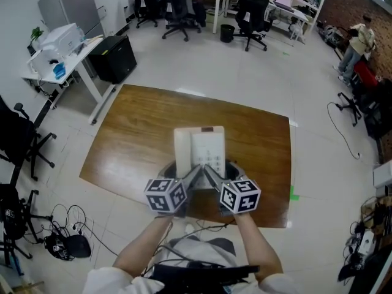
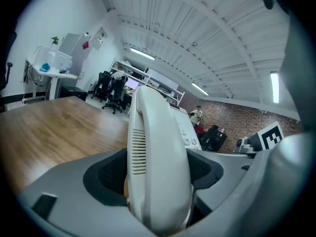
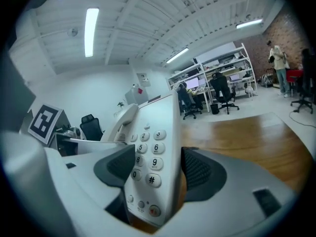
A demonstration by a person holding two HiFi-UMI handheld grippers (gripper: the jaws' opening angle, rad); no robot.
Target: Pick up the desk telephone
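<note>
A white desk telephone (image 1: 199, 147) with its handset on the left side hangs over the wooden table (image 1: 135, 133), gripped from both near corners. My left gripper (image 1: 192, 177) is shut on the handset side; in the left gripper view the dark pads press both faces of the handset (image 2: 158, 152), with the left gripper (image 2: 159, 179) closed round it. My right gripper (image 1: 212, 177) is shut on the keypad side. In the right gripper view the keypad (image 3: 150, 154) stands on edge between the pads of the right gripper (image 3: 157, 174). The telephone's underside is hidden.
The brown table stands alone on a pale tiled floor. A white desk (image 1: 64, 57) with a box and a black cabinet (image 1: 116, 57) are at the far left. Office chairs (image 1: 251, 11) line the back. Cables (image 1: 64, 237) lie on the floor at near left. A person (image 1: 358, 41) stands far right.
</note>
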